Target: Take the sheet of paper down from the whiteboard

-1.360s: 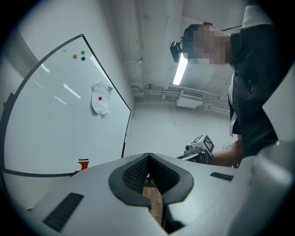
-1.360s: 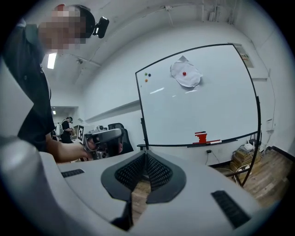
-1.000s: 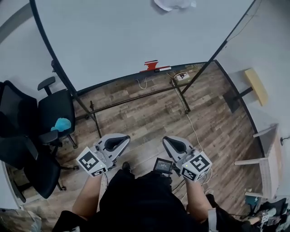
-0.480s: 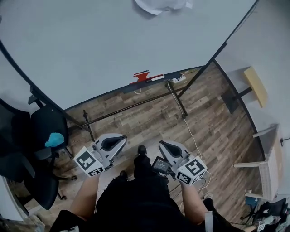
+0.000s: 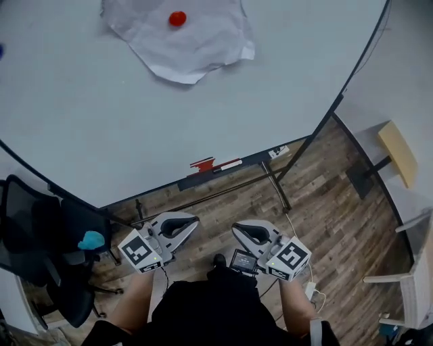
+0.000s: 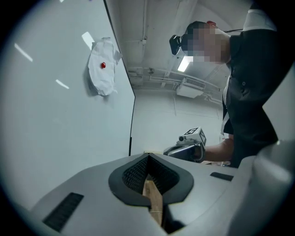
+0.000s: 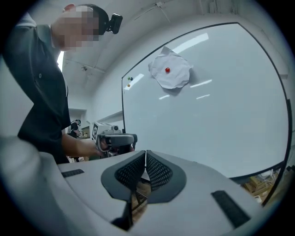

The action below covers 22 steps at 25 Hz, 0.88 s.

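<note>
Crumpled white sheet of paper [image 5: 183,44] sits high on the black-framed white whiteboard [image 5: 203,115], at about 11 o'clock in the head view and well apart from both tools. It hangs there because a small round red magnet [image 5: 177,18] pins its upper middle to the board. The rest is free, and the lower edge and the corner at 4 o'clock from the magnet look lifted off the surface, probably the easiest places to take hold. Judgement: a pull on a free edge would have to drag the sheet out from under the magnet, with some risk of tearing. Left tool [image 5: 177,224] and right tool [image 5: 252,233] lie side by side at 6 o'clock, low in front of the torso and above the wood-plank floor [image 5: 325,203], noses toward the board. Each tool's own view shows its jaws closed tip to tip with nothing between them. Pose: forearms bent at the elbows and kept close to the body, tools roughly level, marker cubes turned up toward the head camera. Judgement: this is the approach stage. The reach upward has not yet been made, and the jaws must open before either can take an edge. Further out, small red items [image 5: 203,164] rest on the board's bottom ledge at 12 o'clock from the tools, and a black office chair [image 5: 40,223] stands at 8 o'clock.
</note>
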{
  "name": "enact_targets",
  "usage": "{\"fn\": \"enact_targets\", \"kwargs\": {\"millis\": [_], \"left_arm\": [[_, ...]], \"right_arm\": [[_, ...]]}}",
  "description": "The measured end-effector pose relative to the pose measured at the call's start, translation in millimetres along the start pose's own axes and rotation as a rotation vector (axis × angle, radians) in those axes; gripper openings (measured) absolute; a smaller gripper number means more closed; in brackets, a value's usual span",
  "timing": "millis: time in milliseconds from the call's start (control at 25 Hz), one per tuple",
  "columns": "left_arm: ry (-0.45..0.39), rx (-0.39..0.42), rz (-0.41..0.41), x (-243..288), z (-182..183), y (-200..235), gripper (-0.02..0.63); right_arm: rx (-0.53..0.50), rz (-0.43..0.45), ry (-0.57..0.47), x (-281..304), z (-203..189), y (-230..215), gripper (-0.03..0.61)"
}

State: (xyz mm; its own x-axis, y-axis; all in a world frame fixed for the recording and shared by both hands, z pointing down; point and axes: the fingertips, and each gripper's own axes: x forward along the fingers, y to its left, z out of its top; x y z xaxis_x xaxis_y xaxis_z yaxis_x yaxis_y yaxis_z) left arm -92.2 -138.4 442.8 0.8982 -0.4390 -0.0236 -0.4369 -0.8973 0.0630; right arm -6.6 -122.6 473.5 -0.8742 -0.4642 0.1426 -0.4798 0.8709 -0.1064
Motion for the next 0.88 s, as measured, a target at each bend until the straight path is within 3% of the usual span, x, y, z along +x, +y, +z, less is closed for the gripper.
{"fn": "enact_targets", "kwargs": {"millis": [200, 440, 600, 720, 880], "left_arm": [[0.054, 0.244, 0.041, 27.2, 48.1, 19.7, 0.011], [0.131, 0.459, 0.215, 36.8, 144.7, 58.4, 0.011], [0.282, 0.755, 0.283, 40.4, 204.4, 76.4, 0.012], [0.288, 0.925, 0.342, 49.1, 254.3, 89.1, 0.012], [0.300, 1.053, 0.412, 58.0, 303.1, 102.6, 0.012]], "right_arm": [[-0.045, 0.046, -0.128, -6.3, 50.2, -44.1, 0.021], [-0.105, -0.041, -0.320, -2.1, 138.4, -98.5, 0.021], [-0.134, -0.057, -0.456, 2.9, 197.0, -113.4, 0.023], [-0.169, -0.079, -0.516, 9.3, 227.8, -122.9, 0.031], [-0.179, -0.119, -0.583, 14.4, 259.0, -136.6, 0.091]]}}
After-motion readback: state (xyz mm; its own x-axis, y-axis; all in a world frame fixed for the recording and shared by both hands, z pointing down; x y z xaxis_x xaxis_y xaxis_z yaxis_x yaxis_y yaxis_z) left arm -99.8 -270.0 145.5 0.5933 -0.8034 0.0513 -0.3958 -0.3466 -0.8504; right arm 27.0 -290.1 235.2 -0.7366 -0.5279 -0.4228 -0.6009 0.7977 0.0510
